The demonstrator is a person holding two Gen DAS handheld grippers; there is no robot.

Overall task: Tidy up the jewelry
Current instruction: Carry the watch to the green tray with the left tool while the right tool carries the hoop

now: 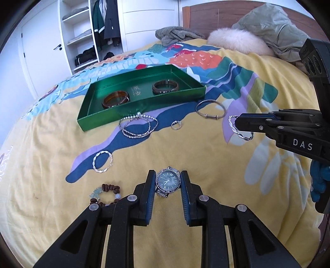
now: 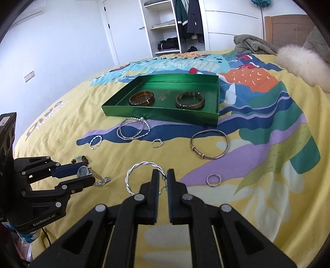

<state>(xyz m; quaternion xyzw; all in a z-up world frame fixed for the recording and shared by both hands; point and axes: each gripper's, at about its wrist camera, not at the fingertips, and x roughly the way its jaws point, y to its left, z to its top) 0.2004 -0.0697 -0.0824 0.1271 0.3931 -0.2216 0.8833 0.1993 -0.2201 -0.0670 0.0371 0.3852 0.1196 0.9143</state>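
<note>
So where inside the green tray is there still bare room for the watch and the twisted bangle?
In the green tray, the far strip behind both brown bangles is bare, as is the left corner. Between the bangles it is tight. Outside, the bedspread by the near wall is crowded by the beaded chain.

A bedspread [image 1: 185, 148] printed in yellow with blue, purple, orange and green shapes is spread across the bed. A grey towel [image 1: 175, 35] is bunched at its far edge, beside a pale fur cushion [image 1: 237, 41] and a crumpled green jacket [image 1: 274, 26]. A wooden headboard [image 1: 218, 14] is seen behind them. Clothes are hung and folded in an open white wardrobe [image 2: 165, 26], next to a white door [image 1: 41, 51].
</note>
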